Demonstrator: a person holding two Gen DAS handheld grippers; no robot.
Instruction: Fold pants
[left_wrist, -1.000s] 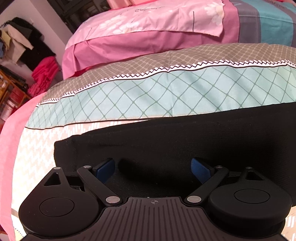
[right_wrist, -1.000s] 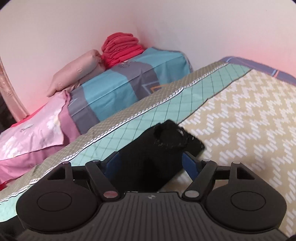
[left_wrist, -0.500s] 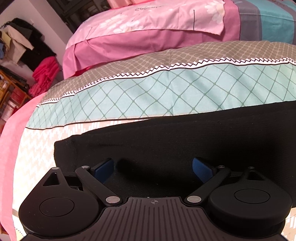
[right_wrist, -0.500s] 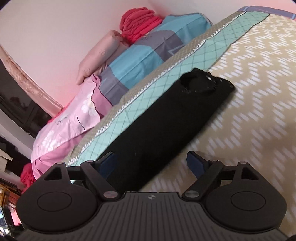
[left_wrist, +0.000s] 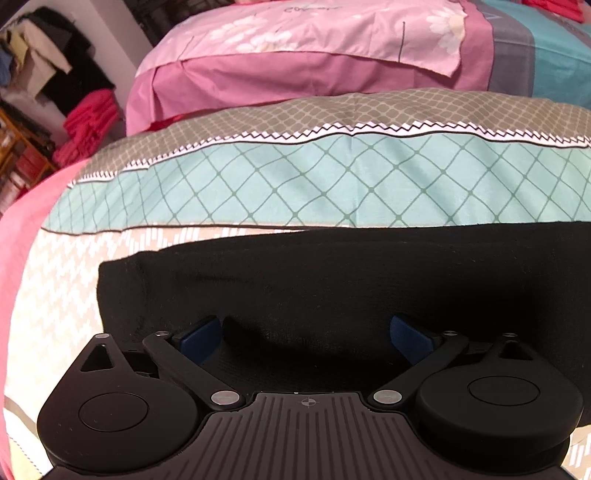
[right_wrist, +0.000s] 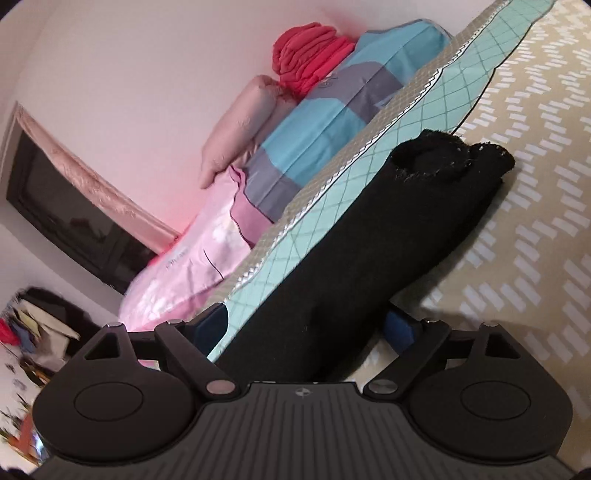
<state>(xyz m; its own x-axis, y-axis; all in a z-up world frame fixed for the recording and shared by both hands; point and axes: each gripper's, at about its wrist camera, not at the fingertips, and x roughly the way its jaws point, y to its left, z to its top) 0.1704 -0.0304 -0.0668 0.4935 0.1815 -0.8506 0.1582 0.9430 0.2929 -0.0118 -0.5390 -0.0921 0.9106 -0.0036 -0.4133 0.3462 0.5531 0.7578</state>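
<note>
Patterned bedspread (left_wrist: 229, 192), pink pillow (left_wrist: 295, 48) at the head. Black pants (right_wrist: 369, 251) lie folded lengthwise as a long strip across it. Left gripper (left_wrist: 306, 332) and right gripper (right_wrist: 306, 325) both spread wide, straddling the cloth, grasping nothing.

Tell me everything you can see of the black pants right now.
The black pants look like soft knit fabric, folded lengthwise into a long narrow band lying flat on the patterned bedspread. The far end shows two frayed openings side by side. In the left wrist view the near end has a squared corner. Both the left tongs and right tongs sit open over the cloth, not gripping it.
</note>
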